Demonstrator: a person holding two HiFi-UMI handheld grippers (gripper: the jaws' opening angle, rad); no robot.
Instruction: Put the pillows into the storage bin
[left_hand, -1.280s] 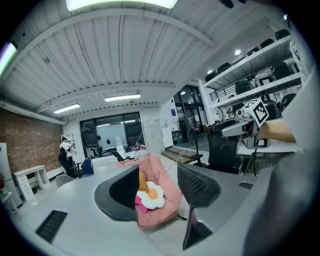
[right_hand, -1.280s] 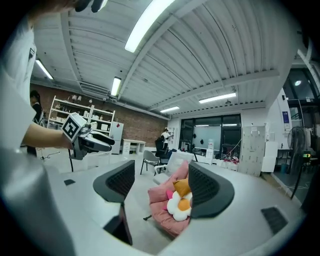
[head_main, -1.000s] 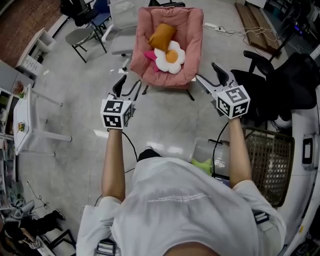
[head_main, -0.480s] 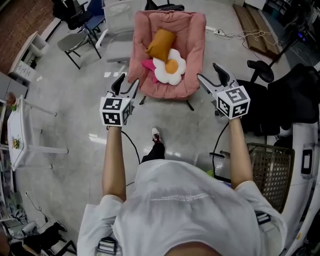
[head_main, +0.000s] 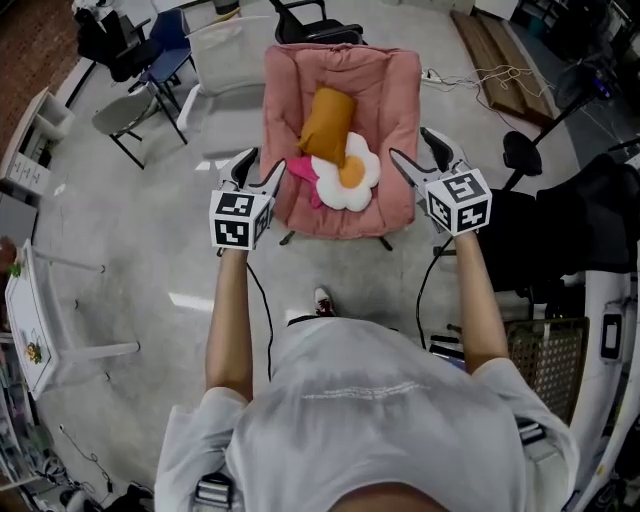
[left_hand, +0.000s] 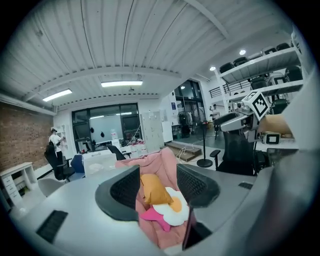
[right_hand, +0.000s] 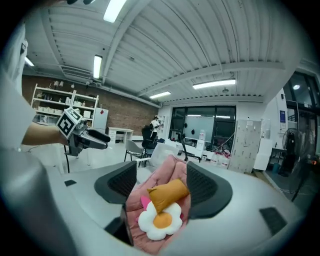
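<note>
Plainly, these are soft, light things. An orange bolster pillow (head_main: 327, 115) leans on the backrest, and a white flower-shaped pillow (head_main: 350, 178) with a yellow centre touches its lower end. A pink pillow (head_main: 303, 172) pokes out from under the flower at the left. All three are piled on the seat of the padded pink chair (head_main: 400, 100).

They will likely squash under the pads rather than slip, and nothing here looks breakable. I judge a deep pinch into a thick edge (a petal of the flower, or one end of the bolster) the safest hold; a shallow nip of cover fabric could pull free. The pink one, partly covered, probably comes after the flower.

The left gripper (head_main: 262, 162) stands moderately wide with nothing between its jaws, just off the chair's left edge. The right gripper (head_main: 412, 145) is wider, its jaws having just been closing a little. It is likewise empty, near the chair's right edge. Neither touches a pillow.

A black office chair (head_main: 560, 220) stands close on the right, a woven basket (head_main: 545, 350) sits at the lower right beside the person, and a grey folding chair (head_main: 125, 118) is off to the left. The pink chair's raised sides may hem in a sideways reach. I cannot make out the storage bin.
</note>
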